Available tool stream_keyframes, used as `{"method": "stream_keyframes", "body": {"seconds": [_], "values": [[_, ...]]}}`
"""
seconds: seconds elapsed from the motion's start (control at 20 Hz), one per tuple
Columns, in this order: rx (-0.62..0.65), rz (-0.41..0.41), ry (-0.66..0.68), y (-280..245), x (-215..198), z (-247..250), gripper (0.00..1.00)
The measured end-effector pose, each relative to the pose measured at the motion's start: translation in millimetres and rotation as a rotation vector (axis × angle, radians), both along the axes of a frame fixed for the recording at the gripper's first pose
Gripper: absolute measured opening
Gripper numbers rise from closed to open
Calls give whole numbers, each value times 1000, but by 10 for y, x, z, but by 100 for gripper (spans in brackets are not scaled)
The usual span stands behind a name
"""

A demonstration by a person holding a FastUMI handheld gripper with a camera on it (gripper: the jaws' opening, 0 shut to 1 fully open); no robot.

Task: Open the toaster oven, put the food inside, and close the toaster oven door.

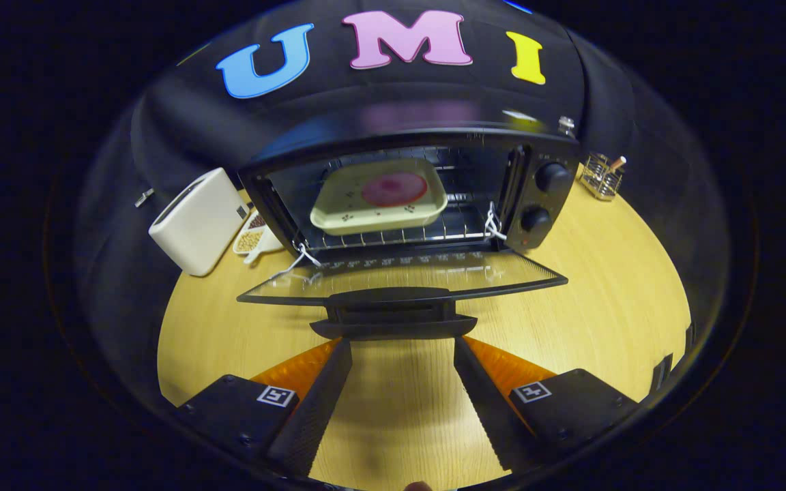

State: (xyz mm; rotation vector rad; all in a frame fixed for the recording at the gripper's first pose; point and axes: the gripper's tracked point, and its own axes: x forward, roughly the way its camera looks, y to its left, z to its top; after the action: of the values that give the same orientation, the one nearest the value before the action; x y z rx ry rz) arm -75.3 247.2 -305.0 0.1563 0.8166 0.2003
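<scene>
On wooden table, toaster oven seen with glass door dropped flat toward gripper. Cream tray with round pink food seated on wire rack inside cavity. Two control knobs noted on right panel. Gripper held spread, nothing clamped; fingertips placed just under door handle, contact not determinable. White appliance observed left of oven, small dish of grains between them. Wire holder observed right of oven.
</scene>
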Motion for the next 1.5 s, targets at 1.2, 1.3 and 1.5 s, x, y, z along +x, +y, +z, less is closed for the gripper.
{"method": "stream_keyframes", "body": {"seconds": [1.2, 1.3, 1.5], "values": [[1, -23, -600, -356, 447, 2435, 99], [15, -45, -629, -450, 464, 2612, 99], [5, -97, -690, -734, 519, 2946, 99]]}}
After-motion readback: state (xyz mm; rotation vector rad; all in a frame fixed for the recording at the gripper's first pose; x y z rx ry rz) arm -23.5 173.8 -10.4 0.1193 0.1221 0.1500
